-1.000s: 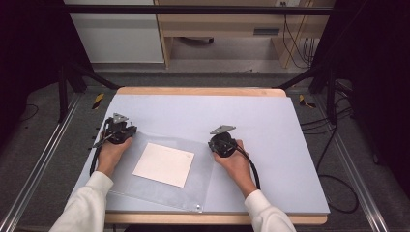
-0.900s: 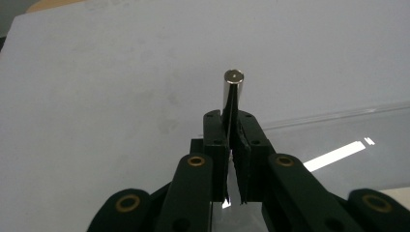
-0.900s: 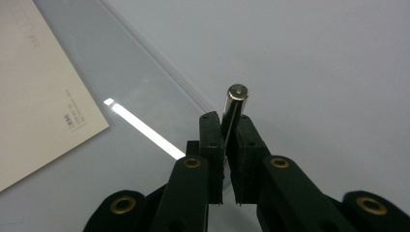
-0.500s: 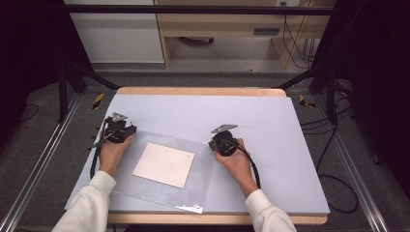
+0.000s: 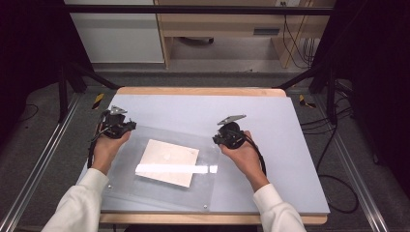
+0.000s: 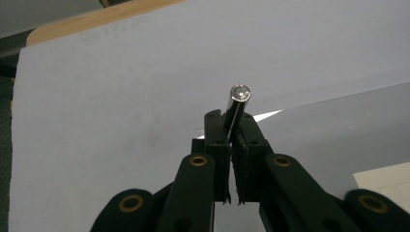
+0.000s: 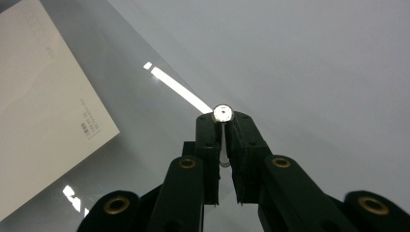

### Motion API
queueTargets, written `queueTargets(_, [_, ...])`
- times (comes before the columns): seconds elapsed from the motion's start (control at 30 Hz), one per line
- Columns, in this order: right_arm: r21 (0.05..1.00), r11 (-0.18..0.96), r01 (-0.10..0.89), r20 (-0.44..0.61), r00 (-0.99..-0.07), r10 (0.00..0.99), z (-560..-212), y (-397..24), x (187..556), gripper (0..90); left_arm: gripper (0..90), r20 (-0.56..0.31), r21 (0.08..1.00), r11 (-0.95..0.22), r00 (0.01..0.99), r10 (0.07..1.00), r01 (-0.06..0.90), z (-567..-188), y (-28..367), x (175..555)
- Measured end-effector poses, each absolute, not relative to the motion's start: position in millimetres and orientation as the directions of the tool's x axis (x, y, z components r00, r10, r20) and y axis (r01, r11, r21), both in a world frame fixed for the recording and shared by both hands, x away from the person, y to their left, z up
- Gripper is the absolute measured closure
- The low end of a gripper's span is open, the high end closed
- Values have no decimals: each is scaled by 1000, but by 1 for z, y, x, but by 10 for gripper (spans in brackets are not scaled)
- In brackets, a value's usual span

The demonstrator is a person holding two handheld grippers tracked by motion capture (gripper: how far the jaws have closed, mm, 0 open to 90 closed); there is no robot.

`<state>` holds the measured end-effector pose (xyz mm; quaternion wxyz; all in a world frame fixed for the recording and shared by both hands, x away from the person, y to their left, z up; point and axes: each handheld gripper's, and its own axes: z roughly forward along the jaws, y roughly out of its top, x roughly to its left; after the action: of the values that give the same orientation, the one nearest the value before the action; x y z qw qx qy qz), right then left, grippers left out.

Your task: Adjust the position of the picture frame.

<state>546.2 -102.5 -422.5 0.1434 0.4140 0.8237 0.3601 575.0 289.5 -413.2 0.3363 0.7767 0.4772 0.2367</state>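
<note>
A: L to R, what've you got?

B: Your left hand-held gripper (image 5: 126,126) sits over the far-left corner of the clear acrylic sheet (image 5: 212,191). In the left gripper view (image 6: 235,126) its jaws are pinched nearly together on a small metal standoff (image 6: 237,100) at that corner; the round shiny cap pokes up just past the tips.

A: And the sheet itself?

B: It's on the pale grey desk (image 5: 290,125), near your edge, turned a bit vs. the desk's sides. The far edge, where you hold it, looks lifted; near corners w/ their small studs are low by the front edge. A bright strip of glare runs across it.

A: What's under it?

B: A white paper (image 5: 169,162), approx. mid-sheet, rotated too. Fine print along one edge shows in the right gripper view (image 7: 43,116); too small to read.

A: Right side?

B: Your right hand-held gripper (image 5: 217,139) is at the sheet's far-right corner. In its own view (image 7: 222,126) the jaws are narrow, clamped on a second standoff (image 7: 223,114), round cap right at the tips. Can't tell if the sheet edge touches the pads.
</note>
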Motion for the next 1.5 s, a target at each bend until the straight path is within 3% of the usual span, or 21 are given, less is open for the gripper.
queueTargets(0.43, [722, 408, 559, 11, -599, 800, -380, -134, 546, 832, 853, 48, 761, -338, 471, 881, 554, -382, 262, 569])
queueTargets(0.8, [714, 391, 580, -6, -554, 832, -360, -183, 548, 832, 853, 47, 758, -368, 518, 854, 539, -370, 213, 573])
queueTargets(1.17, [673, 382, 633, 25, -536, 844, -383, -205, 562, 834, 853, 54, 710, -397, 518, 854, 581, -390, 188, 568])
queueTargets(1.3, [633, 418, 652, 5, -543, 840, -398, -197, 565, 830, 851, 112, 691, -440, 515, 850, 574, -398, 190, 562])
queueTargets(1.33, [634, 418, 651, 1, -541, 841, -404, -194, 566, 831, 847, 56, 679, -402, 504, 862, 614, -406, 196, 564])
queueTargets(1.5, [604, 432, 669, -12, -535, 845, -424, -185, 572, 848, 852, 45, 669, -395, 496, 867, 630, -430, 198, 569])
